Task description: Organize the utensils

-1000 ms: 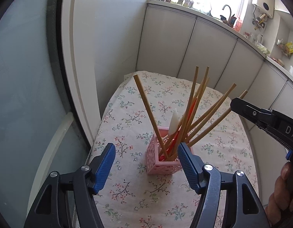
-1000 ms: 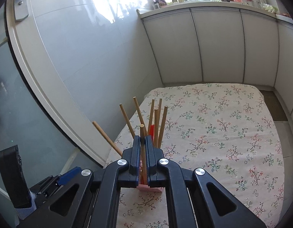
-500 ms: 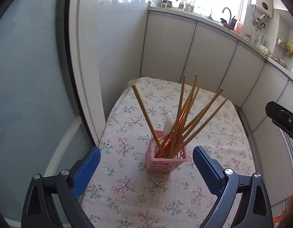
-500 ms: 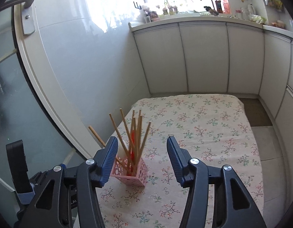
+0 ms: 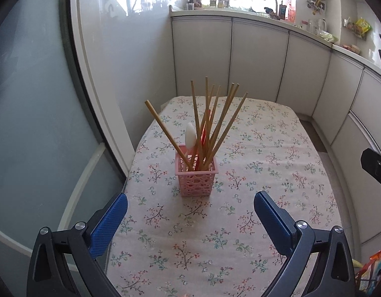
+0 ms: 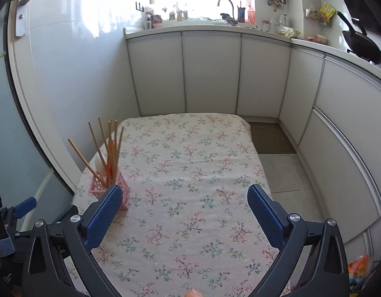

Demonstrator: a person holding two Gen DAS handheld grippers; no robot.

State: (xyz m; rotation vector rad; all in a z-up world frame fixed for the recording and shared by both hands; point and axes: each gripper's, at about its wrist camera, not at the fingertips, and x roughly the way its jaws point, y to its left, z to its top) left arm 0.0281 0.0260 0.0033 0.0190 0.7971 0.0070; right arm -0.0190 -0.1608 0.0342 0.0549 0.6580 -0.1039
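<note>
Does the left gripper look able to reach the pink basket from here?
Probably yes. The left gripper stands open, facing the pink basket, with only bare floral tablecloth between them. The chopsticks splay above the rim, not across the approach.

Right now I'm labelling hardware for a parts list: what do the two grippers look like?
Both look alike. The left gripper and the right gripper each have two black plastic arms with triangular cut-outs and silver round bolts, ending in blue pads with a fine dotted grip texture. No cables or sleeves show; faint white lettering on the right one is unreadable.
</note>
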